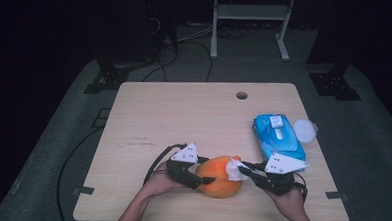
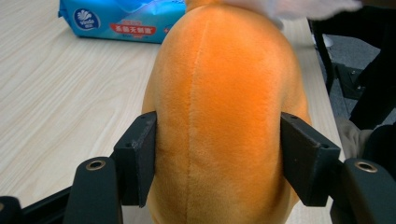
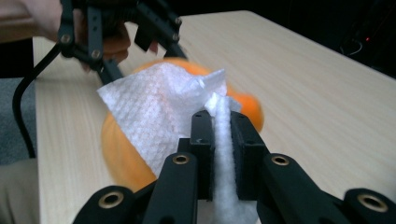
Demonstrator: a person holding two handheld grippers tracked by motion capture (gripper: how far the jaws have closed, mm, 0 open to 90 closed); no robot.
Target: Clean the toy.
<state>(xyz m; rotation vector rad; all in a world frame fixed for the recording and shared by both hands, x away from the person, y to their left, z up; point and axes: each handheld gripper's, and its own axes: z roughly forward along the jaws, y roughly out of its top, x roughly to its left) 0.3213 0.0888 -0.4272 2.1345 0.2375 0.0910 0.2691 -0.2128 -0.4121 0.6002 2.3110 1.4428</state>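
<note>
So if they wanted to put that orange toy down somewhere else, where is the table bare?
The far half of the table is bare, from the left edge across to the wet wipe pack, up to the small round hole. The near middle is crowded: both grippers work on the orange plush toy there.

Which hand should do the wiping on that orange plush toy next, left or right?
Right, most likely. The right tongs are shut on the white wipe, which already drapes over the plush toy. The left tongs are clamped on the toy's sides, steadying it on the table.
</note>
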